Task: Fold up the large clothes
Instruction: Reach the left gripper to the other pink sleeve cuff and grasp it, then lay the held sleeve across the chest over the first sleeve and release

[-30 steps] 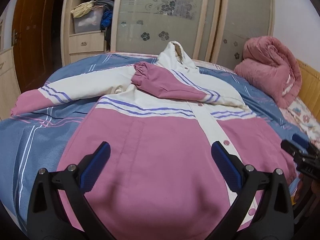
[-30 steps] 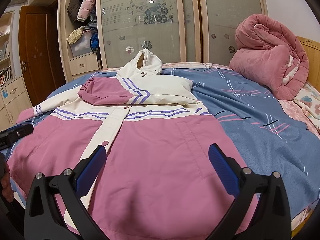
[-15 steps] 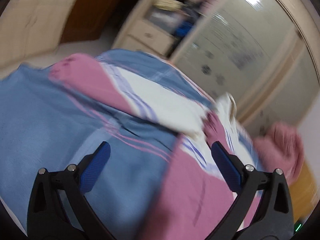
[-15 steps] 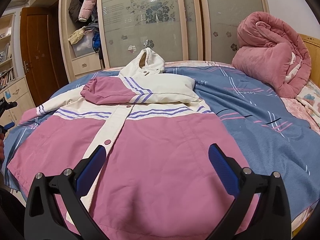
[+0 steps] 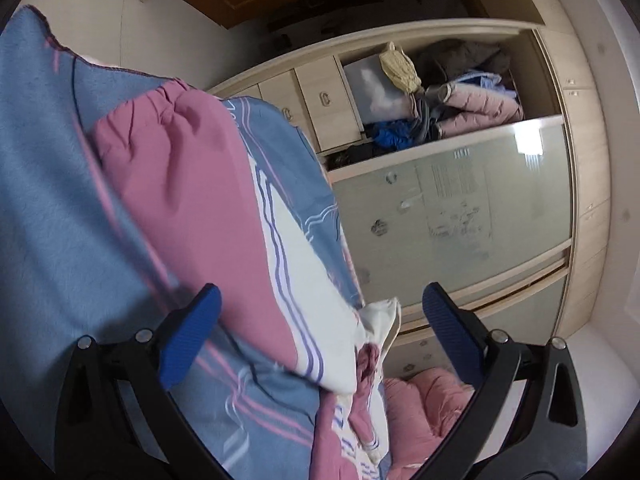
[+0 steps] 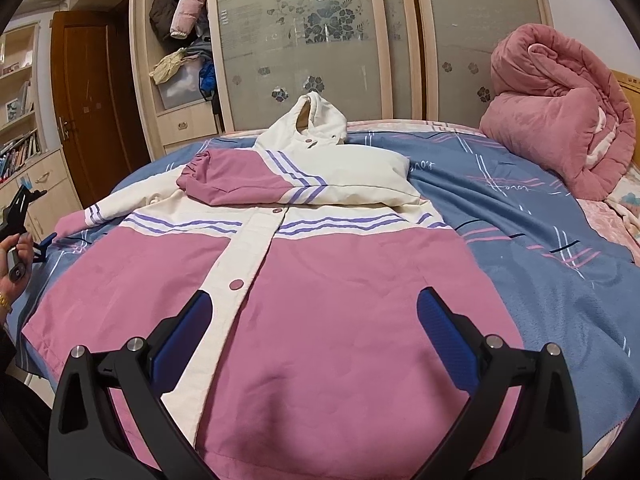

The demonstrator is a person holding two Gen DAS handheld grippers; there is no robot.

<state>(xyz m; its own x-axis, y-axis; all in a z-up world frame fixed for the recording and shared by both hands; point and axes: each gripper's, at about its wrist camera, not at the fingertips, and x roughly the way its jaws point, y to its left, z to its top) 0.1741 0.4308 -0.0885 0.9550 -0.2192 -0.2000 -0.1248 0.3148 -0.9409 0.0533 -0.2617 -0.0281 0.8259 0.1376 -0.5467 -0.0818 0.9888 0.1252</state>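
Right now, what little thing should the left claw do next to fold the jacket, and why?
Probably close in on the flat sleeve and pinch it near the cuff. One sleeve is already folded across the jacket, while this one lies stretched out on the bed. The left claw is open and pointed at it, gripping nothing. The right claw is open over the hem.

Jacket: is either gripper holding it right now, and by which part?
Neither. The left gripper and right gripper are both open, with no part of the jacket pinched.
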